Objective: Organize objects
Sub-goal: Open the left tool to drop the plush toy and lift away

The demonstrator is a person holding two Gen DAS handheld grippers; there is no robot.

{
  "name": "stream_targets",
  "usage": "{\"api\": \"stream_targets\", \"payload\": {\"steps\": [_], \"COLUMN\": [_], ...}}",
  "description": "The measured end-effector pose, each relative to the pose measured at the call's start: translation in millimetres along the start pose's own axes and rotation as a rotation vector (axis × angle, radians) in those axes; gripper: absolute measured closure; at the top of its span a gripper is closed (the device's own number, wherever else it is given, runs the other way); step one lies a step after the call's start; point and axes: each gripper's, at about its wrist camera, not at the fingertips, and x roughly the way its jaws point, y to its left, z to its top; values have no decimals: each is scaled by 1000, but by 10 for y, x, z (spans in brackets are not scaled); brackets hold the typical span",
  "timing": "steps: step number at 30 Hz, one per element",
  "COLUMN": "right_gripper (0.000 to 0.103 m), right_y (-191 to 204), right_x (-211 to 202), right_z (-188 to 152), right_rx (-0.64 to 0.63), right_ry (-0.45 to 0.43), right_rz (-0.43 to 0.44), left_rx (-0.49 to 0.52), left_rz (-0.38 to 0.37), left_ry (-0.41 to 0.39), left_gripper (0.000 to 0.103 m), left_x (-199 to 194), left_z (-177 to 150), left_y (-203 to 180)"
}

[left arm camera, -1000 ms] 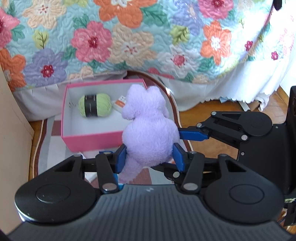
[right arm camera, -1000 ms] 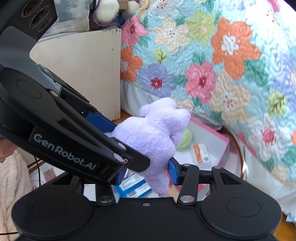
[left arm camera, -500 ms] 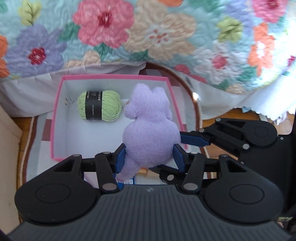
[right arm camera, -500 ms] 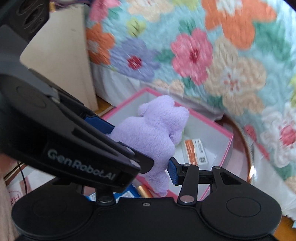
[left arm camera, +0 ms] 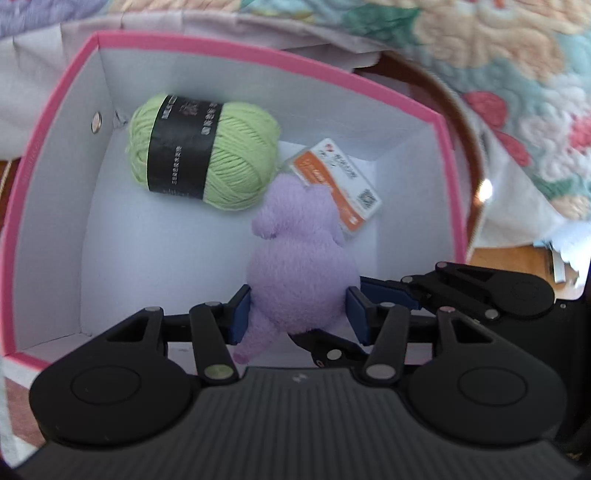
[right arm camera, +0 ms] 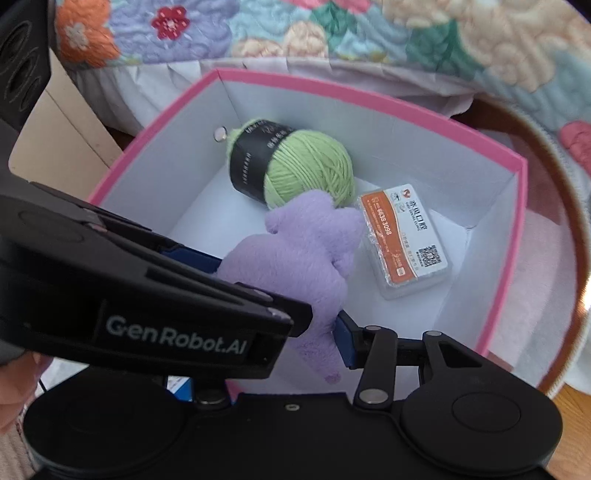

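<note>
Both claws grip one purple plush toy [left arm camera: 301, 273] by its round lower body, from crossing directions. The left claw [left arm camera: 300, 314] has its blue pads [left arm camera: 242, 314] sunk into the toy's sides, and the right claw [right arm camera: 275, 291] pinches the same belly, one of its fingers hidden behind the left tool. Neither claw is wide; each is shut down to the width of the squashed plush.

The toy hangs inside the pink box [left arm camera: 51, 110], low between its white walls, its head near a ball of green yarn [left arm camera: 203, 151] and overlapping a small orange and white packet [left arm camera: 338, 177] in the left view. Whether the head already rests on the packet or the floor of the box I cannot tell. A floral quilt [right arm camera: 332, 29] hangs behind the box.

The toy looks light, soft and springy: it gives under the pads rather than slipping, and it is not likely to break if dropped. The thick middle is the sensible hold, since the thin leg dangling below would flop. On release, I judge it will puff back out and may roll against the yarn.
</note>
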Motion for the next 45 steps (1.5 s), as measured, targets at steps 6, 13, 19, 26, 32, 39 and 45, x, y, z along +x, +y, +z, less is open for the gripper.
{"api": "stream_targets", "payload": {"steps": [6, 13, 19, 26, 32, 39, 45], "right_gripper": [47, 45, 33, 33, 32, 31, 27], "right_y": [-140, 0, 124, 282, 655, 1083, 1388], "right_x": [212, 199, -340, -1102, -1579, -1947, -2108], "right_z": [104, 71, -7, -141, -314, -578, -779], "right_rx": [40, 1, 41, 19, -70, -159, -200], "right_ry": [69, 84, -44, -165, -213, -236, -248], "right_rz": [-44, -101, -55, -32, -29, 6, 19], "left_rx": [-119, -141, 65, 186, 225, 239, 234], "left_rz": [-58, -62, 71, 129, 131, 140, 144], "left_ry": [26, 14, -45, -60, -48, -73, -82], "left_gripper": [51, 52, 45, 42, 41, 40, 38], "left_x": [301, 317, -180, -816, -1394, -1784, -1989], "left_z": [90, 49, -37, -178, -359, -715, -1001], "left_y": [100, 66, -369, -543, -420, -307, -178]}}
